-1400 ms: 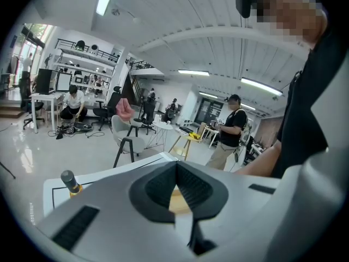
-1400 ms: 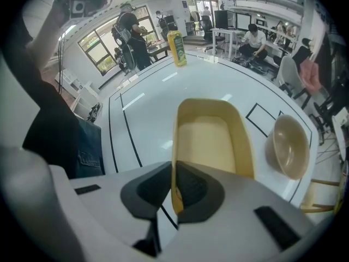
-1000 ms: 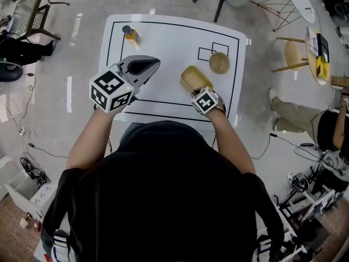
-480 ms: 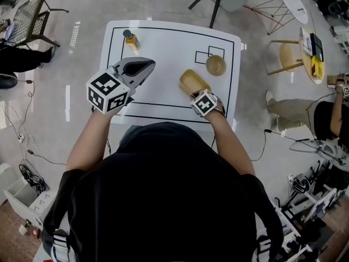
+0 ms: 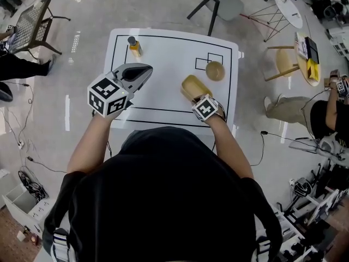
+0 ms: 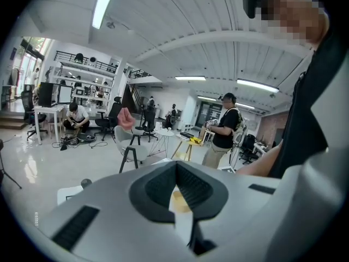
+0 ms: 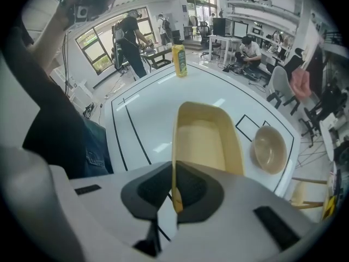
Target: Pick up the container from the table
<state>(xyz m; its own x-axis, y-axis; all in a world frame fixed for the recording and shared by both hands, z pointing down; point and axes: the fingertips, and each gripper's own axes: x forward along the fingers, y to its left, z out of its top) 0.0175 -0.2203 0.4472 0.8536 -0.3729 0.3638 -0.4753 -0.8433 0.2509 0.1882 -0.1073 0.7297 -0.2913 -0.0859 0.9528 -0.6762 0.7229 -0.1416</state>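
The left gripper [image 5: 140,71] is held raised over the left half of the tabletop [image 5: 163,48] on an outstretched forearm, its jaws brought together with nothing between them. The right gripper [image 7: 175,192] is held lower, near the front edge, its jaws clamped on the near wall of the yellow container [image 7: 206,138], just beside a tan bowl [image 7: 269,148]. Whether the container is clear of the tabletop cannot be told. The label on the yellow bottle [image 5: 134,46] is too small to be read.
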